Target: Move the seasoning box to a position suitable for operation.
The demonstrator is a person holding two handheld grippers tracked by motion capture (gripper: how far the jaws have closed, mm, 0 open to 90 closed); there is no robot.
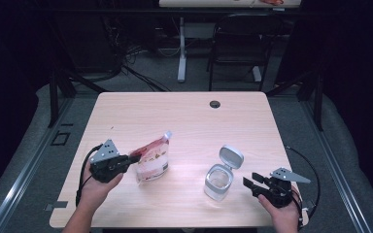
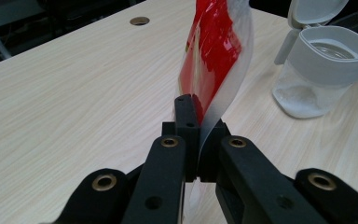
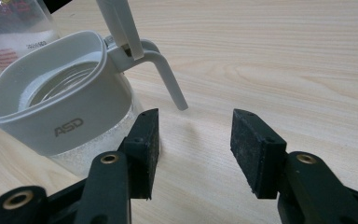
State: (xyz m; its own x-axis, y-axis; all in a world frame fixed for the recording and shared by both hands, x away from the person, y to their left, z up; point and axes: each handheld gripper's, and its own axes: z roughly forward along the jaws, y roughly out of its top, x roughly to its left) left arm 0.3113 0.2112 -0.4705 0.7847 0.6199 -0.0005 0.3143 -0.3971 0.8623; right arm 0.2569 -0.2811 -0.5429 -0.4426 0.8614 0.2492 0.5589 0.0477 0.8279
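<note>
On the wooden table (image 1: 175, 116) in the high view, a red and clear pouch (image 1: 152, 160) stood up near the 8 o'clock part of the top. The left gripper (image 1: 132, 158) came at it from 9 o'clock and pinched its edge. A clear jar (image 1: 218, 182) with a grey rim sat toward 5 o'clock, with its lid (image 1: 231, 157) flipped up and open at its 12 o'clock side. The right gripper (image 1: 250, 184) rested just beside the jar, at its 3 o'clock, with its jaws apart.

Next, the left gripper view showed the left gripper (image 2: 197, 135) with its jaws pressed tight on the thin clear edge of the pouch (image 2: 216, 60). The pouch stood straight up at 12 o'clock. The jar (image 2: 324, 70) sat at 2 o'clock with some white grainy stuff low inside it.

Last, the right gripper view showed the right gripper (image 3: 196, 149) with its jaws wide apart and holding nothing. The jar (image 3: 56, 116) was at 10 o'clock, just beside the near jaw. White grains lay at the bottom of it.
</note>
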